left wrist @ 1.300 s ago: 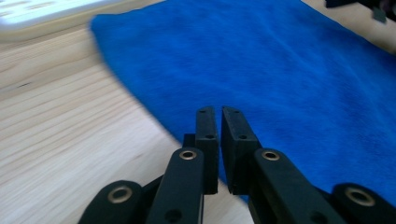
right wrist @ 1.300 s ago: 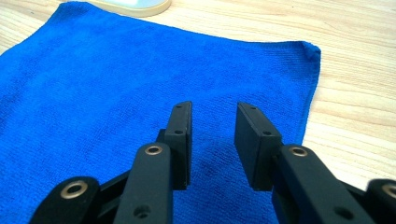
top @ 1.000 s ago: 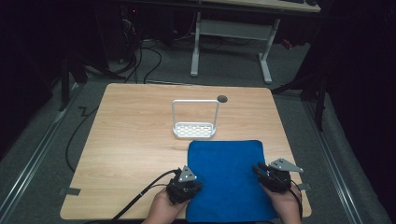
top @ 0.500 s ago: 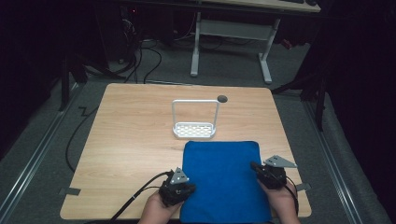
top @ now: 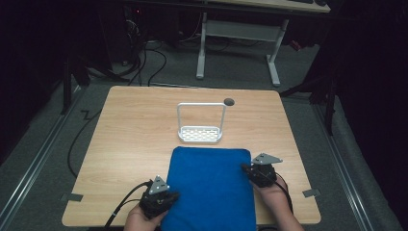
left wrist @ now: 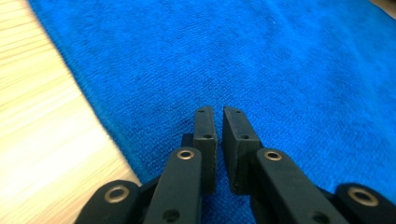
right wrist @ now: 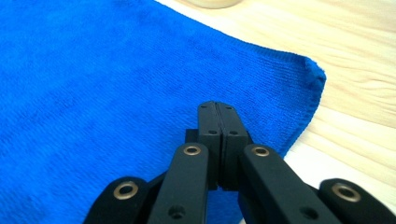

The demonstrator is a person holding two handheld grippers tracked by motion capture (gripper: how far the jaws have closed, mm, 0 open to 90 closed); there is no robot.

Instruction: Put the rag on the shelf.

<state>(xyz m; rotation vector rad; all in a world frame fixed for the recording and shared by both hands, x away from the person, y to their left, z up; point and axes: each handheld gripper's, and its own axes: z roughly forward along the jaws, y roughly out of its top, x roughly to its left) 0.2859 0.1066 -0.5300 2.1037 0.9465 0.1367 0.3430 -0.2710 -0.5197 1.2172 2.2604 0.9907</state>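
Observation:
A blue towel point(top: 211, 187) lies flat on the near half of the wooden table point(top: 130, 139). My left gripper point(top: 172, 196) rests at the towel's left edge, near the front. In the left gripper view the left gripper point(left wrist: 218, 112) sits low over the blue towel point(left wrist: 280, 56), its jaws almost together with a thin gap and no cloth visible between them. My right gripper point(top: 245, 168) is at the towel's right edge. In the right gripper view the right gripper point(right wrist: 217, 106) is fully shut over the blue towel point(right wrist: 93, 70), close to a corner.
A small white wire rack point(top: 200, 134) with a perforated base stands just beyond the towel's far edge. A round cable hole point(top: 229, 101) is near the table's back edge. Bare wood lies left and right of the towel. Dark floor and desk legs surround the table.
Both grippers and the towel have shifted to the left together. The rack has stayed where it was.

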